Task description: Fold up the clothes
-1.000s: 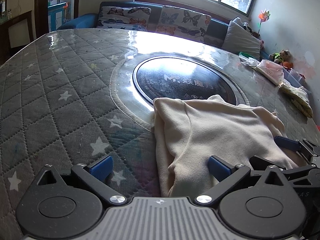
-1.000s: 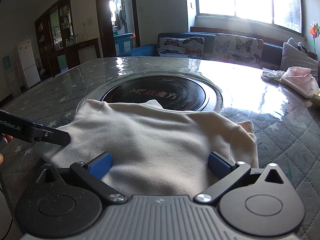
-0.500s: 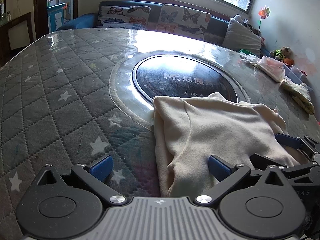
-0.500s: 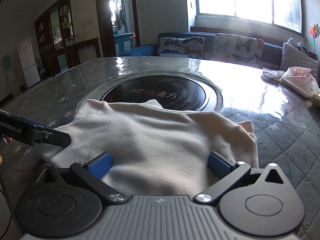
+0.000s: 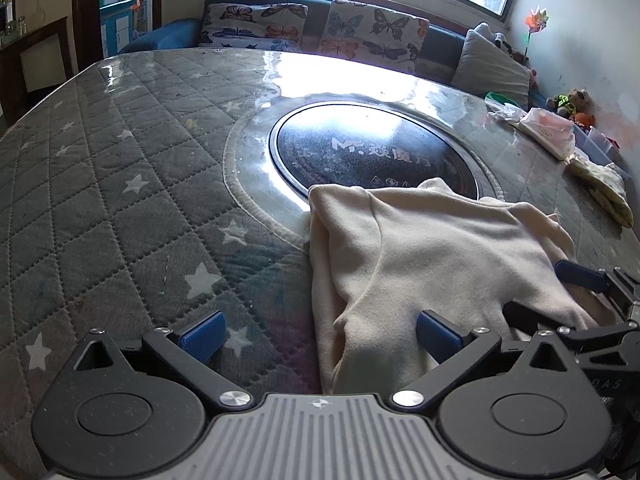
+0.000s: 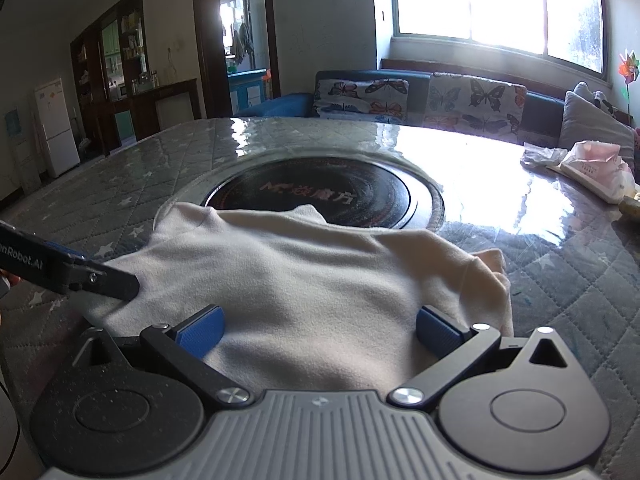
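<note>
A cream garment [image 5: 432, 256] lies folded on the quilted round table, its far edge over the black centre disc [image 5: 360, 152]. My left gripper [image 5: 320, 332] is open at the garment's near left corner, its right finger over the cloth and its left finger over bare quilt. In the right wrist view the same garment [image 6: 304, 280] fills the middle, and my right gripper [image 6: 320, 326] is open, its blue pads spread wide over the cloth. The other gripper's black finger [image 6: 100, 280] touches the garment's left edge. Nothing is pinched by either one.
The table [image 5: 120, 200] has a grey star-patterned quilt under clear plastic. A pink and white bag [image 6: 592, 168] and a yellow cloth [image 5: 608, 192] lie at the right rim. A sofa with butterfly cushions [image 6: 420, 96] stands behind, under a bright window.
The left wrist view has shifted slightly, showing the garment a little farther right. The right gripper and the garment have stayed put.
</note>
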`<state>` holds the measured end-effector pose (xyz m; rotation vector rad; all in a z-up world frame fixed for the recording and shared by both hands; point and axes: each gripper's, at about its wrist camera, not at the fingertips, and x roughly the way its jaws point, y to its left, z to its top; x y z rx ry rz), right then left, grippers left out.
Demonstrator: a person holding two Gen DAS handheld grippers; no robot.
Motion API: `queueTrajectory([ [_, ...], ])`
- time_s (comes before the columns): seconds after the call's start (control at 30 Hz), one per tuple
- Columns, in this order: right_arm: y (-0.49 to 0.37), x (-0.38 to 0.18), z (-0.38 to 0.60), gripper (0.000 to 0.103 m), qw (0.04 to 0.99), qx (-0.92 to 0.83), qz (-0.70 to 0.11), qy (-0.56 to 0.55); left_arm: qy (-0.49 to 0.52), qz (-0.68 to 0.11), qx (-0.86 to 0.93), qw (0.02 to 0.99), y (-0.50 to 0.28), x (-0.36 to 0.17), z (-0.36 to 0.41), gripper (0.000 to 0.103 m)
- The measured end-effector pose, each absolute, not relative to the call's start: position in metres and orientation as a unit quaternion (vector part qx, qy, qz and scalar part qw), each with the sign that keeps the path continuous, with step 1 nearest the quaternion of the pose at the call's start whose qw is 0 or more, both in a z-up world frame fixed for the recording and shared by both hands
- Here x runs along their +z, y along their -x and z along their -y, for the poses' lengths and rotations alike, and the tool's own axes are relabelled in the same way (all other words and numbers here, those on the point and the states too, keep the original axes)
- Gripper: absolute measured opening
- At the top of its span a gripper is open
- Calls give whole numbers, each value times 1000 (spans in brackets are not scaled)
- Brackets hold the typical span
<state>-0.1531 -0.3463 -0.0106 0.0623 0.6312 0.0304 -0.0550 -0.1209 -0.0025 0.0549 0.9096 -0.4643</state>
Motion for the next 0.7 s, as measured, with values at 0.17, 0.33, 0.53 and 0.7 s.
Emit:
queueTrajectory([
  [0.17,159,-1,344,103,955,4,-296,-25,-43,-428,-215,877,60,1,123,103],
  [0.33,166,9,342,103,959,-7,-281,-29,-58,-420,-208,882,64,5,126,103],
  [0.53,173,15,337,103,958,-6,-284,-35,-67,-417,-203,883,68,9,126,103],
  [0.7,179,20,330,103,959,0,-282,-29,-60,-415,-204,885,72,13,124,103],
])
